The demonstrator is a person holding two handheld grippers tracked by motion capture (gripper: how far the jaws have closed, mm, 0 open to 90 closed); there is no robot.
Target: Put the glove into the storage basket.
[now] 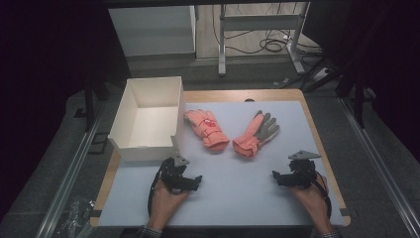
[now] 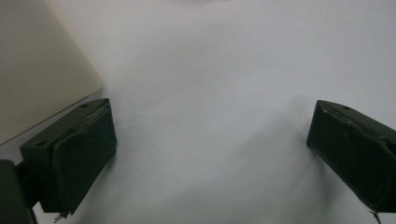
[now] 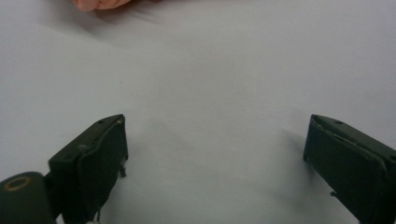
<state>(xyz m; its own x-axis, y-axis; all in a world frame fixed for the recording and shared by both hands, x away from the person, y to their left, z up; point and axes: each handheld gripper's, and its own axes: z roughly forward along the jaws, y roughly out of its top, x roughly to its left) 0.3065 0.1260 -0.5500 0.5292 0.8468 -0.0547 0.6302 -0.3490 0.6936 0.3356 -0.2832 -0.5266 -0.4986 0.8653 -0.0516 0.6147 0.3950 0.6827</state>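
Two salmon-pink gloves lie on the white mat. One glove (image 1: 206,128) is back-up near the box; the other glove (image 1: 257,134), with a grey palm, lies to its right. An open white box (image 1: 148,119) stands at the table's left. My left gripper (image 1: 190,182) rests low on the mat in front of the box, jaws wide apart over bare mat, as the left gripper view (image 2: 210,149) confirms. My right gripper (image 1: 279,177) sits at the right, nearer than the grey-palmed glove, also open and empty (image 3: 215,158). A pink glove edge (image 3: 95,4) peeks in at the top of the right gripper view.
The wooden table edge (image 1: 317,139) frames the mat. The box corner (image 2: 42,70) stands close on the left in the left gripper view. Metal rails (image 1: 74,168) run along both sides of the table. Desk legs and cables (image 1: 267,39) lie beyond the far edge.
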